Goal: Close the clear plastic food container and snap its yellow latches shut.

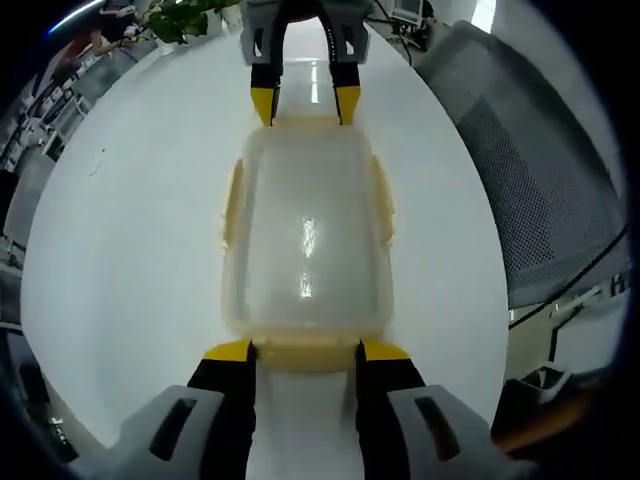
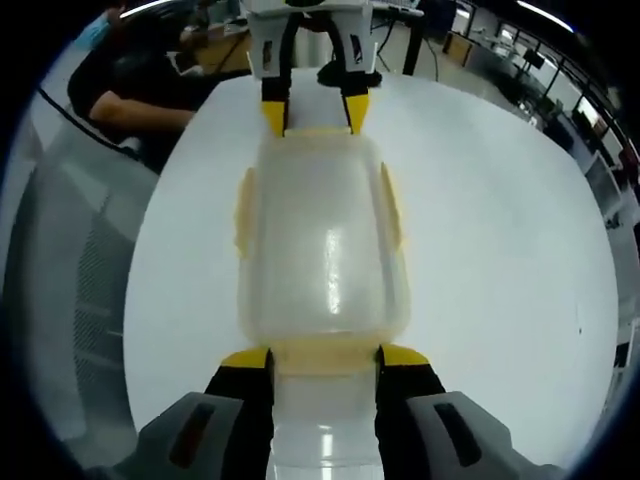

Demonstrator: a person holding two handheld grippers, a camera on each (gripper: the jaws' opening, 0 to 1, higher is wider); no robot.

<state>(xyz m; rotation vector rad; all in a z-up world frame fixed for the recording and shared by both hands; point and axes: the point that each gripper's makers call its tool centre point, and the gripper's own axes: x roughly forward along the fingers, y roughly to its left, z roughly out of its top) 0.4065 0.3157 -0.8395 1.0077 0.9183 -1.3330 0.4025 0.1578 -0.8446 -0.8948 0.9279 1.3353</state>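
A clear plastic food container (image 1: pixel 305 240) (image 2: pixel 325 240) lies lengthwise on the round white table (image 1: pixel 120 250) (image 2: pixel 500 230) with its lid on top. Pale yellow latches run along its long sides (image 1: pixel 383 200) (image 2: pixel 244 210) and both ends. My left gripper (image 1: pixel 305 352) stands open at one end, its yellow tips either side of that end latch (image 1: pixel 305 360). At the opposite end my right gripper (image 2: pixel 325 357) is open the same way around the other end latch (image 2: pixel 325 365). Each gripper appears across the box in the other's view: right gripper (image 1: pixel 305 105), left gripper (image 2: pixel 315 113).
A grey mesh office chair (image 1: pixel 540 180) (image 2: pixel 70 280) stands beside the table. A potted plant (image 1: pixel 180 18) sits at the table's far edge. A person in dark clothes (image 2: pixel 130 90) sits beyond the table. Desks and screens (image 2: pixel 560 90) fill the background.
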